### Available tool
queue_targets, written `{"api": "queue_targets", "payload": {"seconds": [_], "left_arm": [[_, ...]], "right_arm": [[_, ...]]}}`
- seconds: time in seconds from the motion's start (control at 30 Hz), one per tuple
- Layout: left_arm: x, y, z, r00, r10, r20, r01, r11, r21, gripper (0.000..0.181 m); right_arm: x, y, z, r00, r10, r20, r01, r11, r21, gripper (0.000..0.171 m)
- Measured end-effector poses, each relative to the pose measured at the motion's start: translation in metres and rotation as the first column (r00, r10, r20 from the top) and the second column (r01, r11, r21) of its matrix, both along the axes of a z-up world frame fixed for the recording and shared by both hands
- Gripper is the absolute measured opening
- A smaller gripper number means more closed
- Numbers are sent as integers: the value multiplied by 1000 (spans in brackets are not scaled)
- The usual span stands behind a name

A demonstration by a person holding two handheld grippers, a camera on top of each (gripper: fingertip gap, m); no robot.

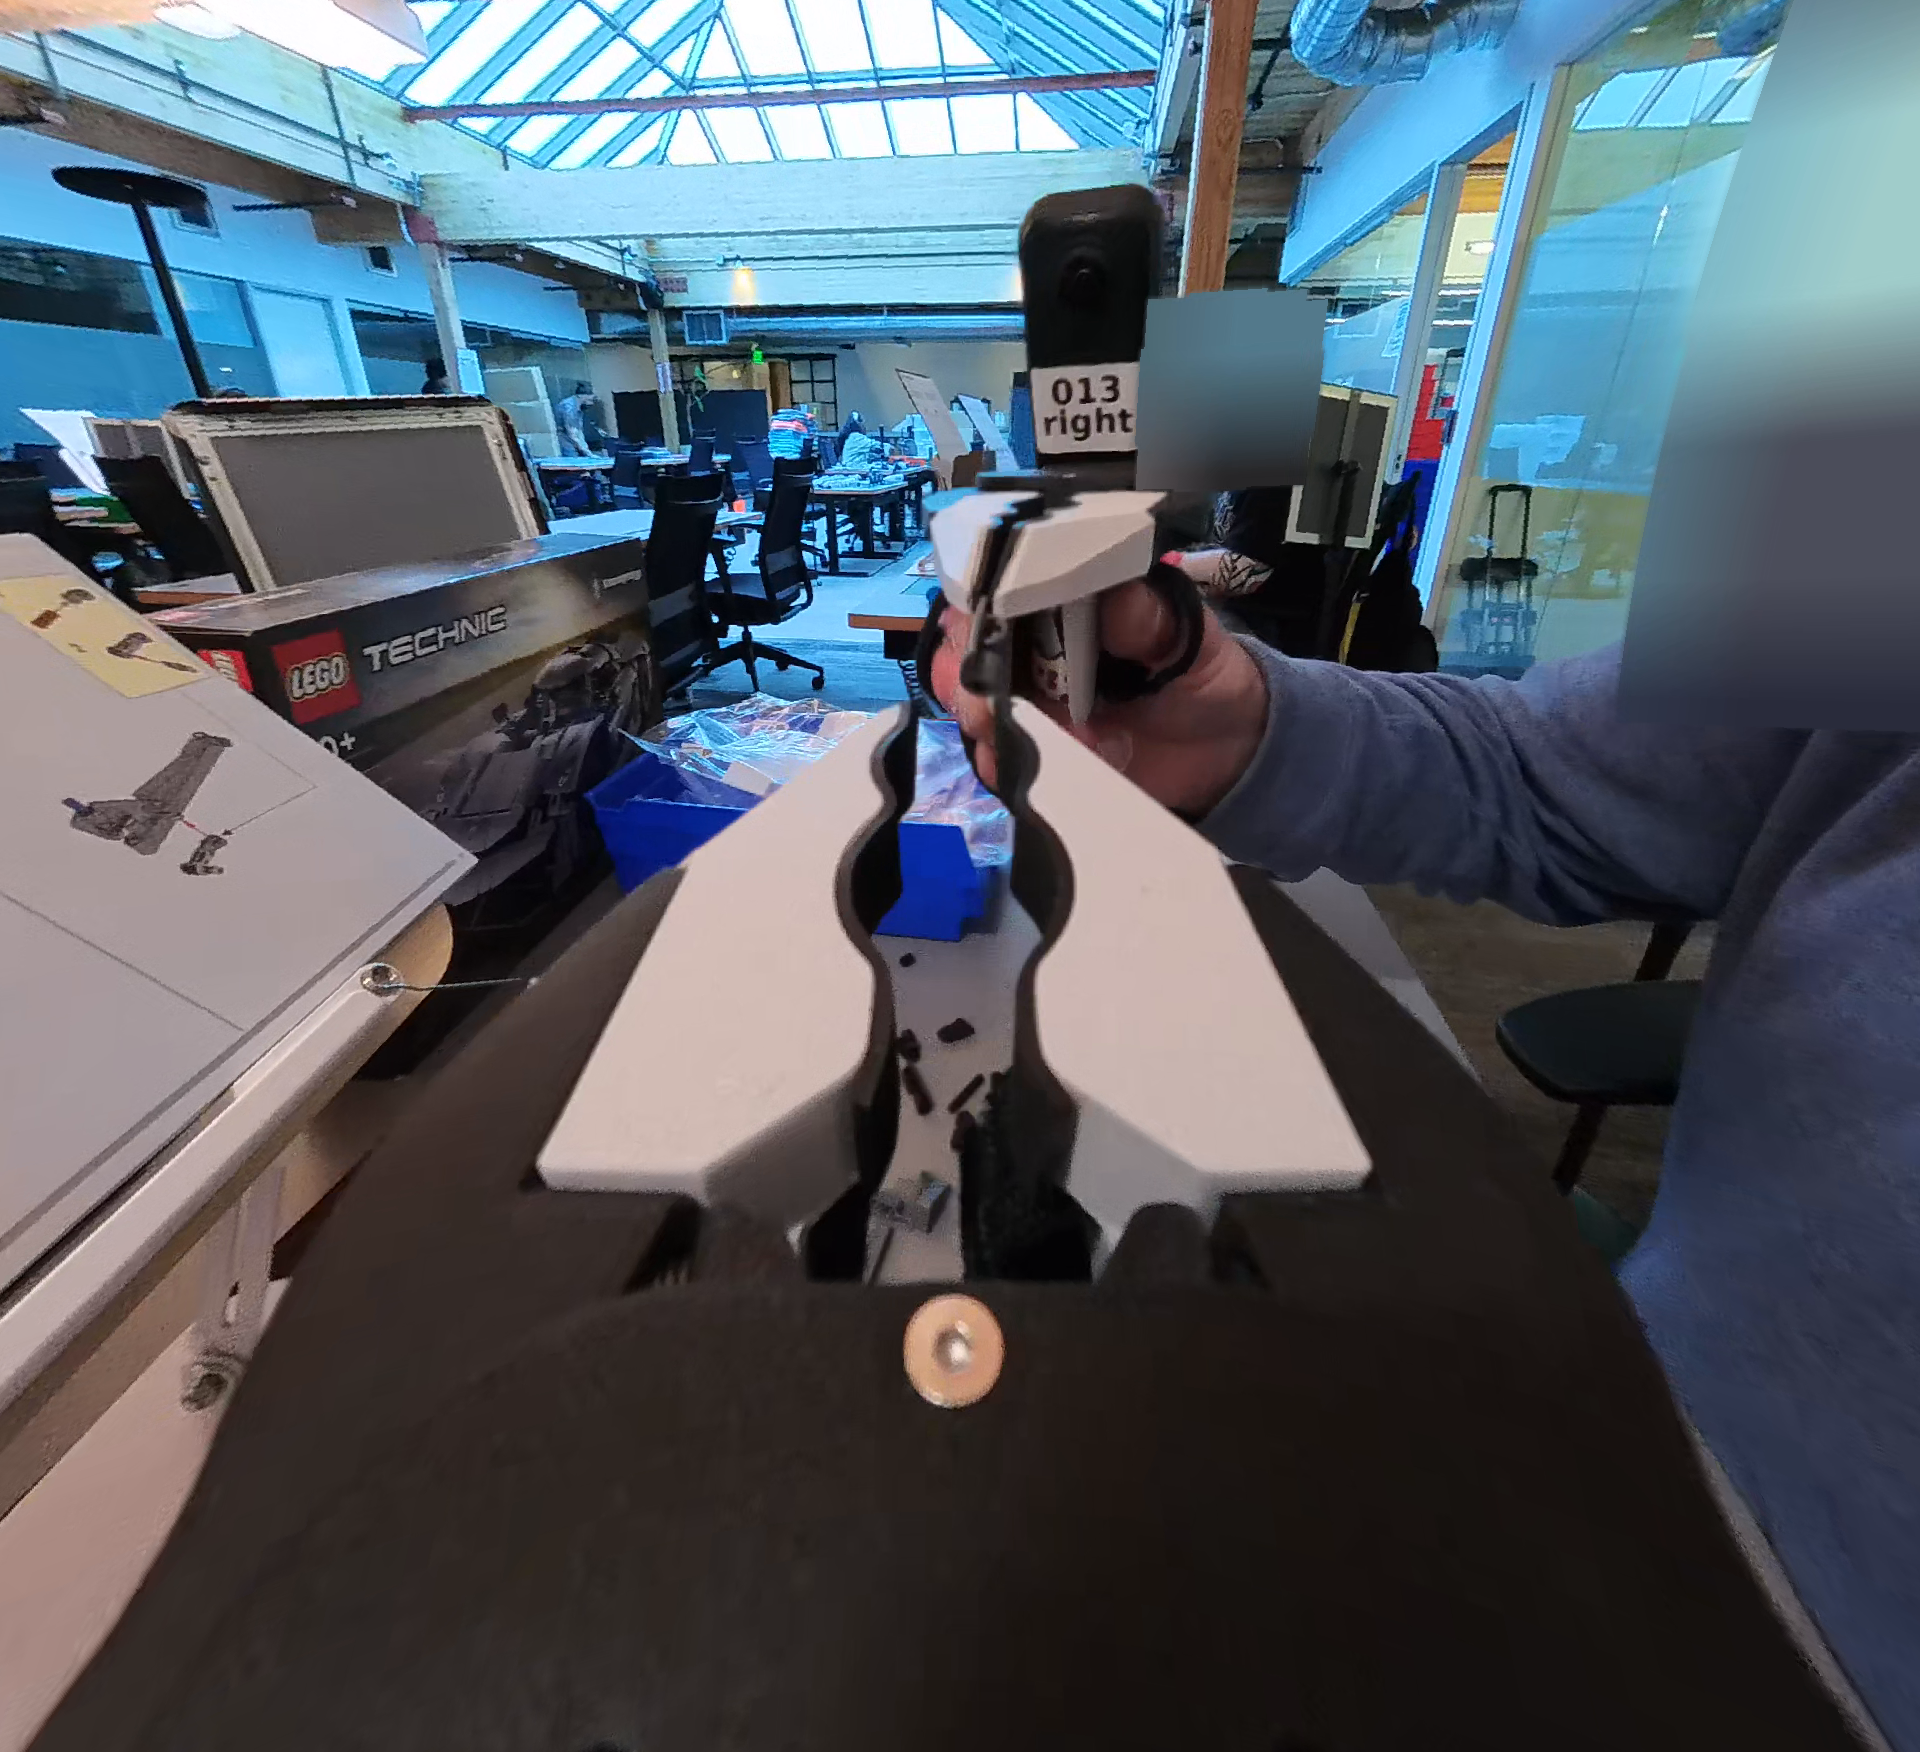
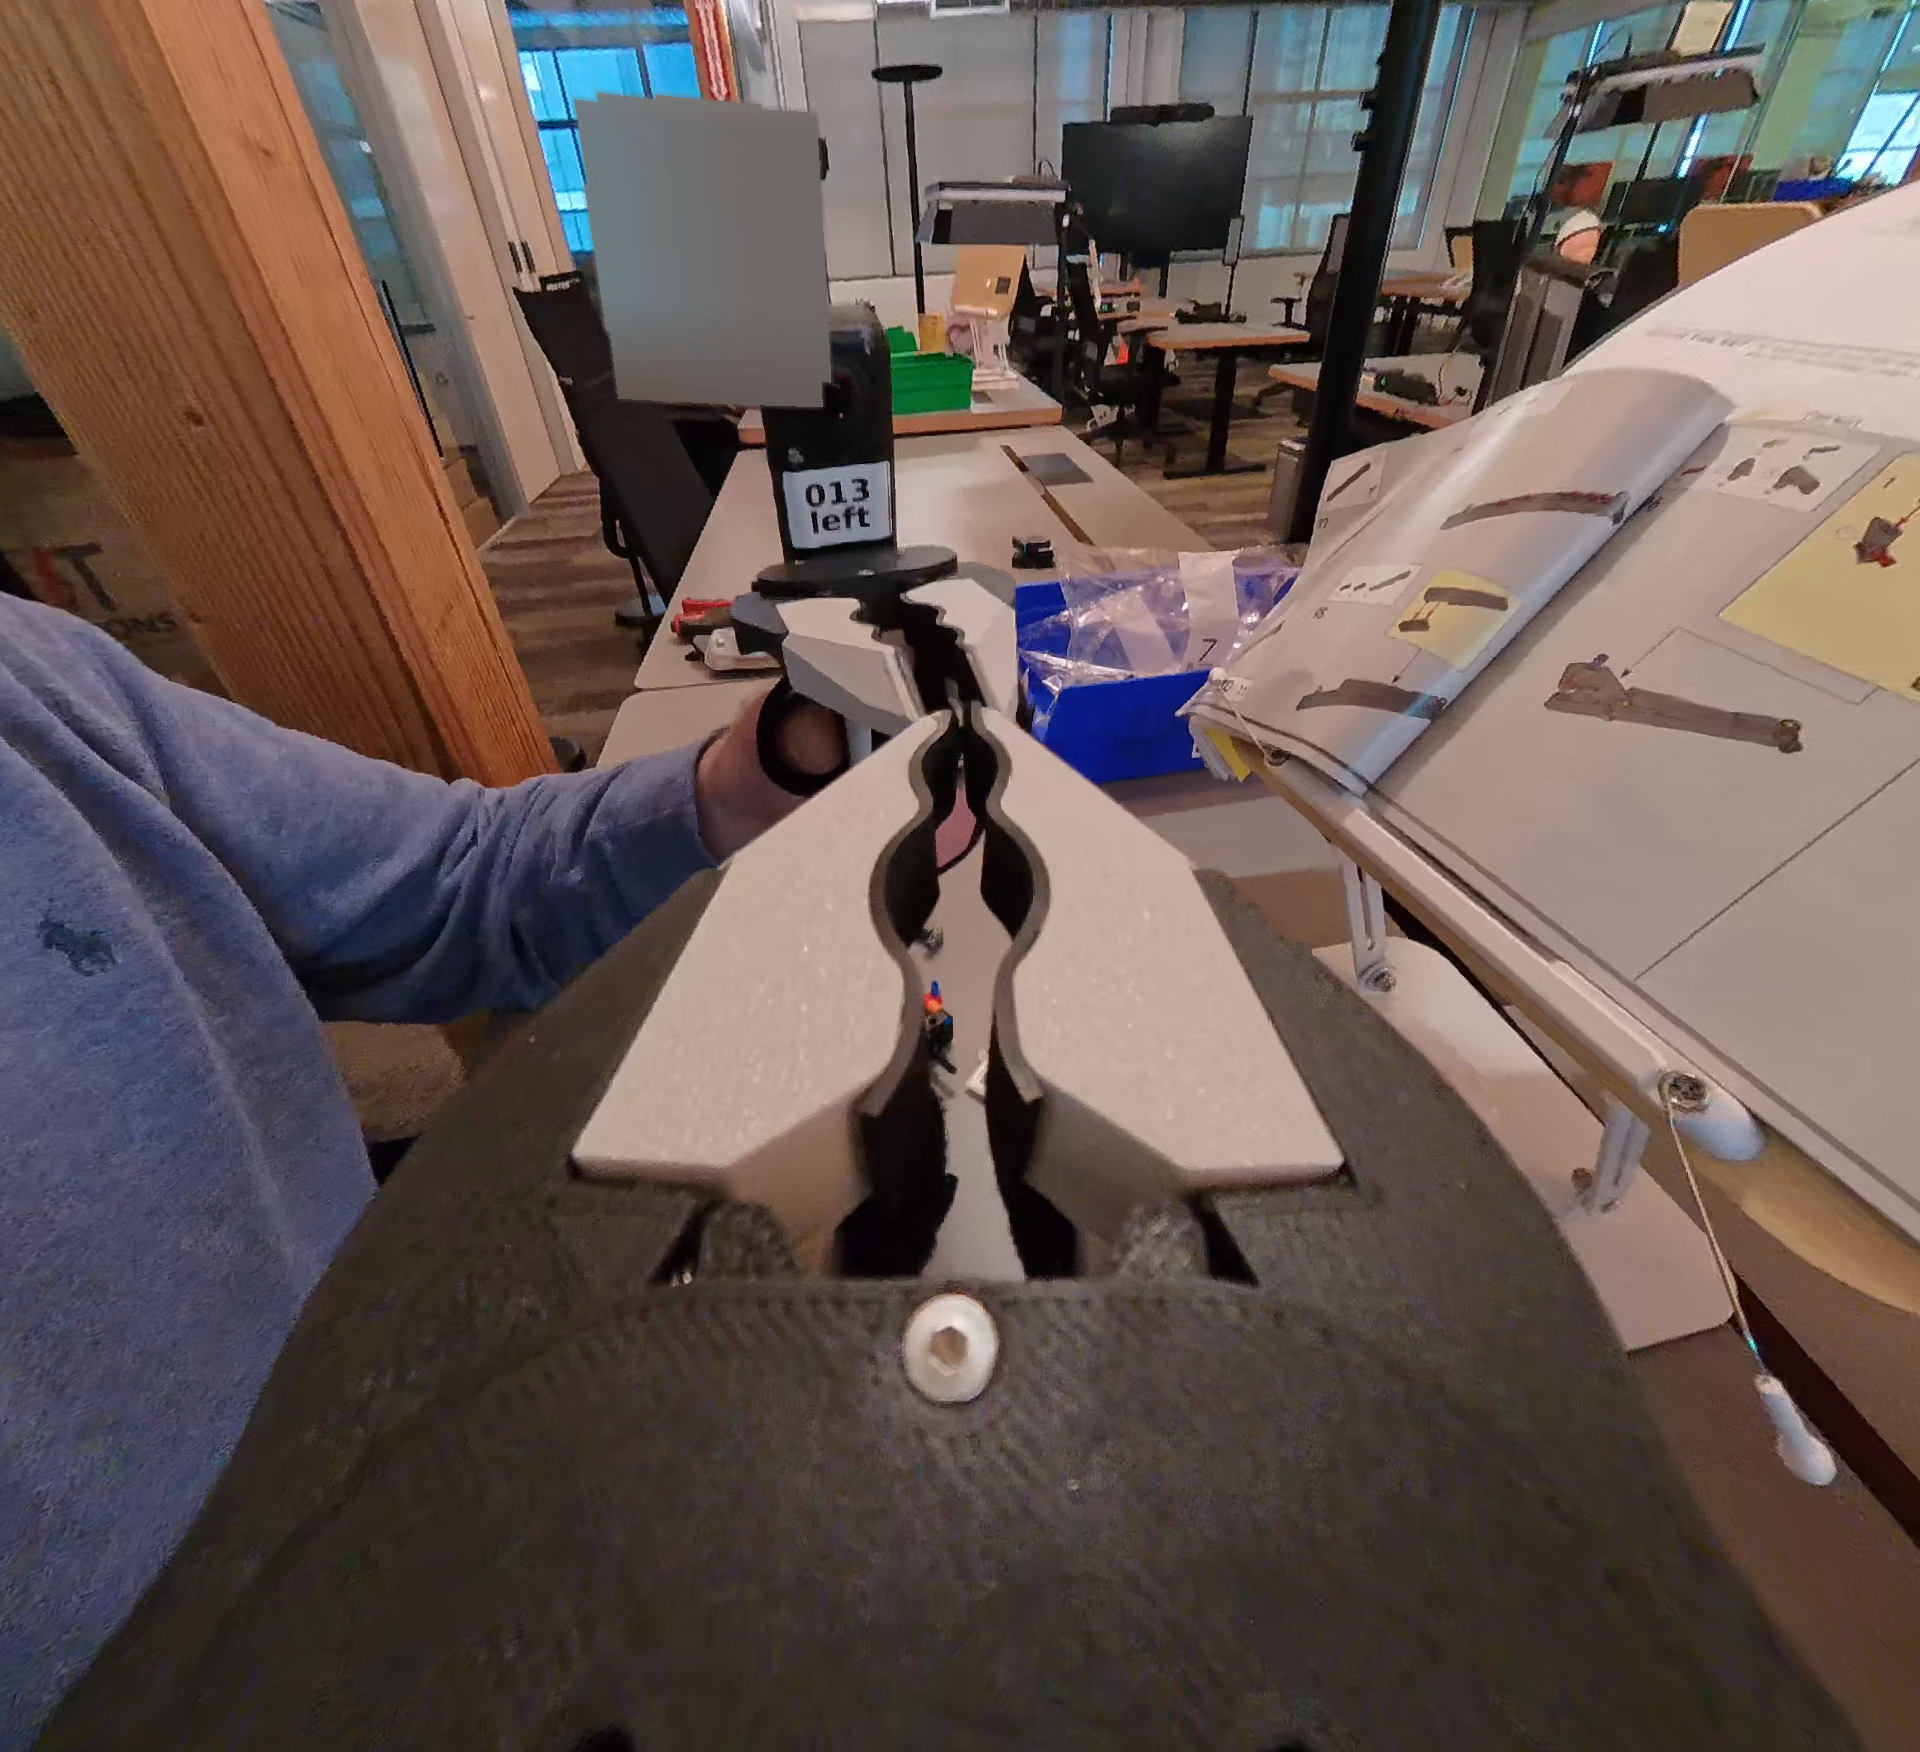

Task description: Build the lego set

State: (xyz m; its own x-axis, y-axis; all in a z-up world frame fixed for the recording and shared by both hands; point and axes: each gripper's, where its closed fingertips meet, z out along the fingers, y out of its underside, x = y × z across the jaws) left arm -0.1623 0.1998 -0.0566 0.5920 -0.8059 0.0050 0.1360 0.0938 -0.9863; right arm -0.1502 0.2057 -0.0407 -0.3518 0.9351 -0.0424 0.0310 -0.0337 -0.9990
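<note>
My two grippers face each other tip to tip above the table. My right gripper (image 2: 961, 717) is shut on a thin black Lego piece (image 1: 992, 715). In the left wrist view the right gripper (image 1: 982, 627) holds that piece pointing down into the gap of my left gripper (image 1: 956, 728). The left gripper's fingers stand a little apart, and the piece lies close to its right finger. I cannot tell whether it touches. The left gripper also shows in the right wrist view (image 2: 920, 653). Small black pins (image 1: 935, 1048) and small coloured parts (image 2: 935, 1016) lie on the table below.
An open instruction booklet (image 1: 156, 819) rests on a tilted stand, also in the right wrist view (image 2: 1558, 663). A dark Lego box (image 1: 468, 663) stands behind it. A blue bin (image 2: 1101, 705) holds clear bags. The person's blue sleeve (image 1: 1507, 767) reaches in from the side. Only a small space, under 4 cm, lies between the two pairs of fingers.
</note>
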Motion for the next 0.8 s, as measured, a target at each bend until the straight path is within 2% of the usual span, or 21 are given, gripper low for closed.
{"api": "queue_targets", "payload": {"seconds": [0.23,0.4,0.63,0.8], "left_arm": [[11,2,-5,999,27,-36,-26,999,18,19],[5,6,-4,988,118,-102,-113,992,53,22],[14,1,-3,1000,-8,7,8,1000,-19,23],[12,0,1,998,-19,60,20,1000,-13,17]], "right_arm": [[0,-3,0,1000,18,-6,-18,1000,-21,0],[-2,-3,-6,999,-30,45,25,995,102,0],[-5,-17,6,1000,-10,-2,10,997,70,0],[-8,-18,7,999,-18,-29,19,999,51,0]]}}
